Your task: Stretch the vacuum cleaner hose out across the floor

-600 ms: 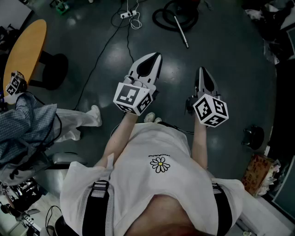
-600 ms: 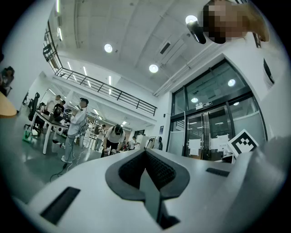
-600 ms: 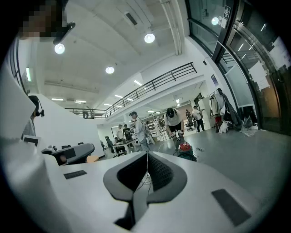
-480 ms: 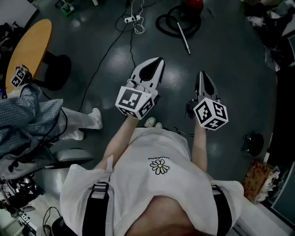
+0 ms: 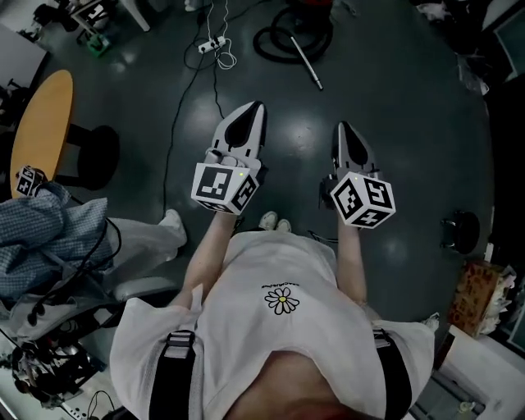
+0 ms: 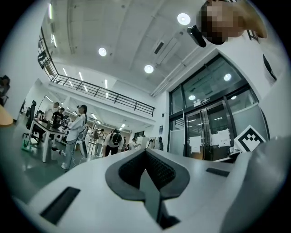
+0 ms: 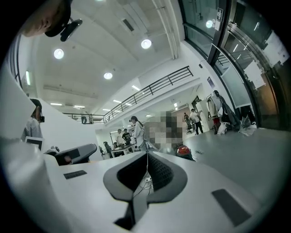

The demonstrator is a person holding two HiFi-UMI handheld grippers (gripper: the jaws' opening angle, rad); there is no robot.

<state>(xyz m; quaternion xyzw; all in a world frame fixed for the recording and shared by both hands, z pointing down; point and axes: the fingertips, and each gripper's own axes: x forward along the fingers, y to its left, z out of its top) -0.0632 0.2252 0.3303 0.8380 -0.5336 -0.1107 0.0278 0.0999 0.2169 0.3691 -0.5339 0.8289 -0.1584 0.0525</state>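
The person is holding both grippers out over the dark floor point(image 5: 410, 123). The left gripper point(image 5: 255, 109) is showing its fingers pressed together with nothing between them, and the right gripper point(image 5: 342, 128) is likewise closed and empty.

The vacuum cleaner hose point(image 5: 275, 47) is lying coiled in a loop on the floor, well ahead of both grippers and touching neither. A metal wand point(image 5: 305, 62) is slanting out from the coil's right side. The red vacuum body point(image 5: 318, 5) is being cut off by the top edge of the head view, so where the hose joins it cannot be made out. In the right gripper view it is appearing only as a small red shape point(image 7: 183, 149) beyond the fingertips, and the hose there is too small to tell.

A power strip point(image 5: 207, 45) is lying left of the coil. An orange tabletop point(image 5: 39, 135) is showing at the left.
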